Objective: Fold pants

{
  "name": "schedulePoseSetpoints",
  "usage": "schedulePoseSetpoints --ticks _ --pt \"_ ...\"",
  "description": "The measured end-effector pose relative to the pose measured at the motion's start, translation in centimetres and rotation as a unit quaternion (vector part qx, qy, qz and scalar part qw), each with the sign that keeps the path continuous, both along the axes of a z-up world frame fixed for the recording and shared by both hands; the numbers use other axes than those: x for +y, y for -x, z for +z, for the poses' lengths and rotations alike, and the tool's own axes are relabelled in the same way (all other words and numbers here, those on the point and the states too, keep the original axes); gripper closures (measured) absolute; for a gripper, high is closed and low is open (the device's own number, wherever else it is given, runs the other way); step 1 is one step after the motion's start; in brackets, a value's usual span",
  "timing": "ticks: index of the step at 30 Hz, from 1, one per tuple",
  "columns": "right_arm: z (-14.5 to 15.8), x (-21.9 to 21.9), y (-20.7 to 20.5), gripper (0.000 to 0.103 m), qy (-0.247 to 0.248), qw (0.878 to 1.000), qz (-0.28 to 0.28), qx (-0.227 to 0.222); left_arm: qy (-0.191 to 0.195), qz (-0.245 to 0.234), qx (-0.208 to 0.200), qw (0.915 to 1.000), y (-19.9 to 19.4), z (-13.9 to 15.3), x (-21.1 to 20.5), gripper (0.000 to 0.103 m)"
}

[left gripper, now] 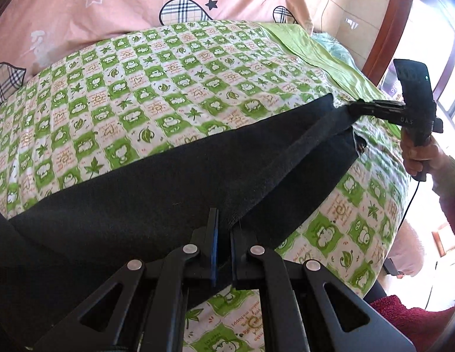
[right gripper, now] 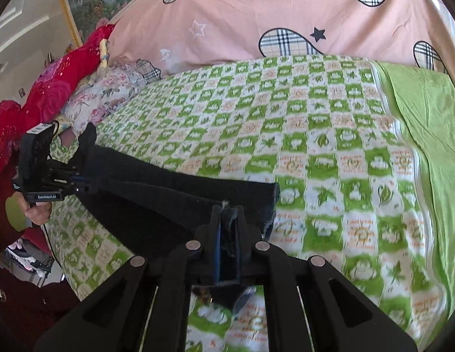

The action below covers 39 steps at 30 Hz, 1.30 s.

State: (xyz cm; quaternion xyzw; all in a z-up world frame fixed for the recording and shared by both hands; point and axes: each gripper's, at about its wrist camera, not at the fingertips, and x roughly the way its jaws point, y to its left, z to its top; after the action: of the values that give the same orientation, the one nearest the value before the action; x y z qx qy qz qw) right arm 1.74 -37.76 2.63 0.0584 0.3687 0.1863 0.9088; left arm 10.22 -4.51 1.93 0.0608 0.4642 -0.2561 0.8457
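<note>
Black pants (left gripper: 157, 193) stretch across the green-and-white checked bedspread, held taut between my two grippers. My left gripper (left gripper: 223, 223) is shut on one edge of the cloth at the bottom of the left wrist view. At that view's right, my right gripper (left gripper: 349, 110) pinches the far end. The right wrist view shows my right gripper (right gripper: 227, 214) shut on a bunched corner of the pants (right gripper: 157, 202). My left gripper (right gripper: 81, 186) grips the other end at the left. Part of the fabric hangs in a fold beneath the taut edge.
A pink quilt (right gripper: 256, 14) with plaid hearts lies across the back of the bed. Red bedding (right gripper: 51, 88) and a floral pillow (right gripper: 110, 94) are piled at one side. A plain green sheet (right gripper: 427, 123) edges the bed (left gripper: 359, 226). A hand (left gripper: 418, 158) and sleeve hold the right gripper.
</note>
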Motion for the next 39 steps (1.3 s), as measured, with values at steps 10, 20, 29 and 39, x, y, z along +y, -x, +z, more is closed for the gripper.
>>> schedulePoseSetpoints --ticks 10,20,29,39 --pt "-2.5 0.6 1.2 0.095 0.034 0.999 -0.025 0.03 -0.013 0.002 0.019 0.9997 0.3 -2.5 -0.4 0.096" --pt "-1.5 0.4 4.6 0.068 0.02 0.997 -0.073 0.024 0.024 0.024 0.043 0.9985 3.7 -2.7 0.5 0.08" --pt "0.7 5.3 7.6 0.042 -0.048 0.996 -0.072 -0.031 0.056 0.147 0.051 0.9862 6.8 -2.2 5.8 0.058" --pt "-0.6 15.8 3.7 0.042 -0.098 0.994 0.043 -0.012 0.118 0.392 0.088 0.9079 3.4 0.0 19.5 0.033"
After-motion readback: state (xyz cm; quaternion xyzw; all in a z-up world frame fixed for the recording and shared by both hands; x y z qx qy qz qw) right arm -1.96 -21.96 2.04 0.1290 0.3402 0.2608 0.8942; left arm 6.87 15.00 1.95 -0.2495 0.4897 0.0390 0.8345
